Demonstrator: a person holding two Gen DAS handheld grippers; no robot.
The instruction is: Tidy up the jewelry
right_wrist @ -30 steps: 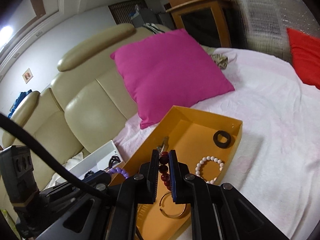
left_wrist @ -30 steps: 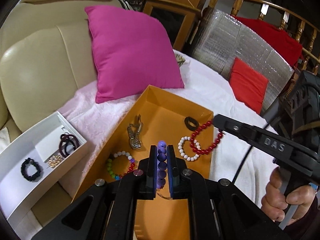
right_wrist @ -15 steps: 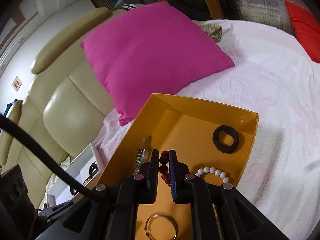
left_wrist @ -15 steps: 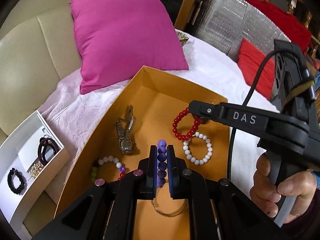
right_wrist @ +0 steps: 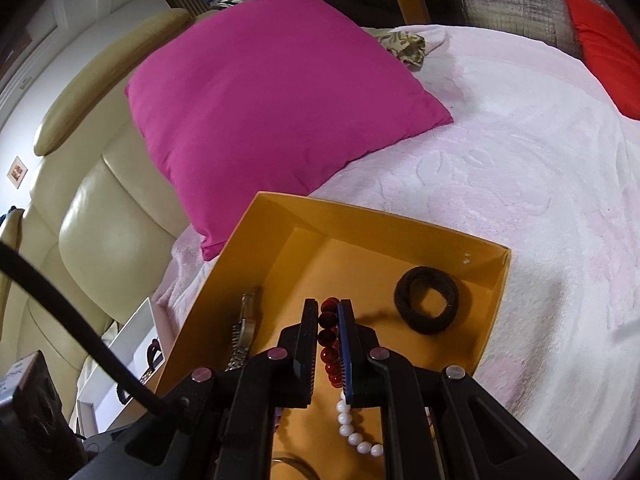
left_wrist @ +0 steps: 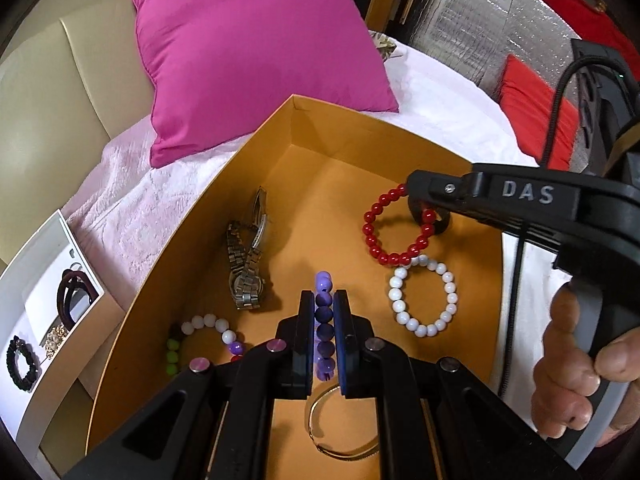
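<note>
Purple bracelet [left_wrist: 324,328] clamped in left jaws, lower half hidden | red bracelet [right_wrist: 328,344] in right jaws

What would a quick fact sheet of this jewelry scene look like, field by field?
Setting: orange box on a pale pink blanket, pink pillow behind
Left gripper: jaws shut on a purple bead bracelet
Right gripper: jaws shut on a red bead bracelet
Loose in box: watch, white bead bracelet, mixed-colour bead bracelet, metal bangle, black hair tie
Side: white tray with small dark pieces
</note>
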